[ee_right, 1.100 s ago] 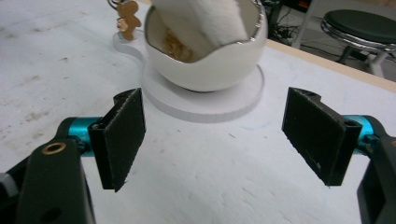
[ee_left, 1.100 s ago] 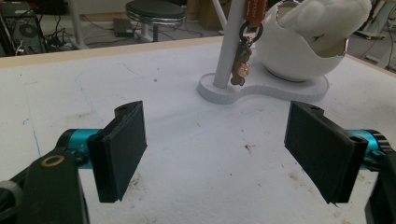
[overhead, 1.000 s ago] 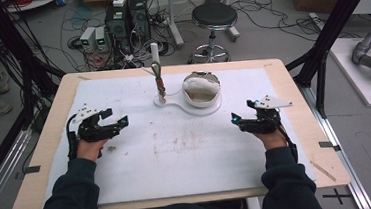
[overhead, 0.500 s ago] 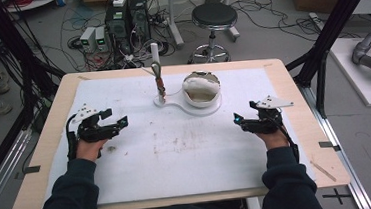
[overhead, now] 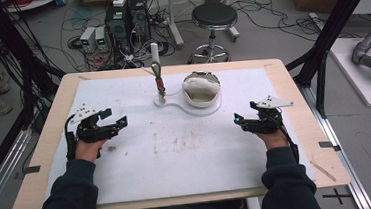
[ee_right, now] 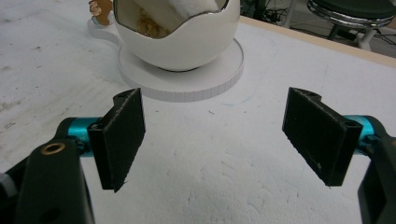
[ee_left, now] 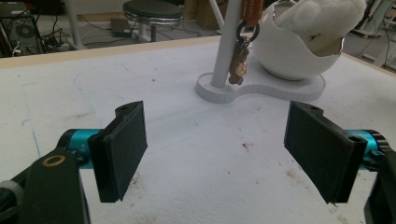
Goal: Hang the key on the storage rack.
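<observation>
Left gripper point(overhead: 114, 118) and right gripper point(overhead: 241, 121) hover low, well apart, jaws spread wide, nothing between them.

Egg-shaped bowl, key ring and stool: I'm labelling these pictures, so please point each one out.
egg-shaped bowl point(ee_right: 187, 44), right gripper view, on its white outer wall.
key ring point(ee_left: 244, 31), left gripper view, on the dark ring hanging at the post.
stool point(overhead: 214, 16), high view, on the black seat.

Soft, even overhead light, faint shadows; the high view is slightly blurry.
</observation>
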`<state>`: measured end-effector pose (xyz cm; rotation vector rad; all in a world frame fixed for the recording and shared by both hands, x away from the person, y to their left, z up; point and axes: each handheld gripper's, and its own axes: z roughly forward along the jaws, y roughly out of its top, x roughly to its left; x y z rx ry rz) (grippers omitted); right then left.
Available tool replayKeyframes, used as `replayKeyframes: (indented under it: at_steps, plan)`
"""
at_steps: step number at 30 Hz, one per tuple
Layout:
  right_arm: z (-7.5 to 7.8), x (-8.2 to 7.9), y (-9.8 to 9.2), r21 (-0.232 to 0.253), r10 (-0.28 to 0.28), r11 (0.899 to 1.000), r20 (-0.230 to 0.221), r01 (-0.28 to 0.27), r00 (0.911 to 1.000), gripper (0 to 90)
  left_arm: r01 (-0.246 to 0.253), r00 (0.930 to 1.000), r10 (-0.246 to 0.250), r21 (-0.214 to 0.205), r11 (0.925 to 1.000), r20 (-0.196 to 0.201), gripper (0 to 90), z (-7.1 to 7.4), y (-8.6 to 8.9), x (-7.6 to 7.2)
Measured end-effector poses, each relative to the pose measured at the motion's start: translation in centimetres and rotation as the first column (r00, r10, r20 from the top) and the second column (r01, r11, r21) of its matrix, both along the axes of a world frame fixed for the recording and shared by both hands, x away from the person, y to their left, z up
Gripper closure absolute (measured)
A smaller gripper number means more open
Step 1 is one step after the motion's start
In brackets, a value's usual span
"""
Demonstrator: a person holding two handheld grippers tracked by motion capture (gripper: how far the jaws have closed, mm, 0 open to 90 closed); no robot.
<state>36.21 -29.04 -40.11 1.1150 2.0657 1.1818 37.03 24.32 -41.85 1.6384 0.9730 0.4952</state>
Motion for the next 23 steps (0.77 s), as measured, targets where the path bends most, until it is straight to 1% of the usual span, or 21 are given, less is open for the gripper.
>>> replayKeyframes:
  at_steps: [4, 9, 11, 16, 20, 23]
  plan:
    - [-0.14, 0.13, -0.06, -0.001, 0.005, 1.000, 0.005, -0.005, 1.0000, 21.7, 0.002, 1.0000, -0.002, 0.003, 1.0000, -0.001, 21.2, 0.00, -0.01, -0.01]
    - [-0.32, 0.13, 0.06, -0.006, 0.010, 1.000, -0.006, -0.010, 0.9999, 21.6, 0.002, 1.0000, -0.002, 0.002, 1.0000, -0.004, 21.2, -0.03, -0.11, -0.01]
    - [-0.33, 0.15, 0.06, -0.008, 0.011, 1.000, -0.003, -0.011, 0.9999, 21.7, 0.002, 1.0000, -0.002, 0.003, 1.0000, -0.006, 21.2, -0.03, -0.09, 0.00]
    - [-0.32, 0.13, 0.04, -0.005, 0.009, 1.000, -0.006, -0.009, 0.9999, 21.7, 0.005, 1.0000, -0.005, 0.005, 1.0000, -0.008, 21.4, -0.09, -0.06, 0.08]
    - [-0.37, 0.16, 0.04, -0.004, 0.007, 1.000, -0.005, -0.007, 1.0000, 21.7, 0.005, 0.9999, -0.005, -0.004, 1.0000, -0.012, 21.4, -0.15, -0.07, 0.11]
    - [-0.40, 0.17, 0.04, -0.001, 0.006, 1.000, -0.011, -0.006, 0.9999, 21.7, 0.005, 0.9999, -0.005, 0.001, 1.0000, -0.012, 21.6, -0.15, -0.02, 0.13]
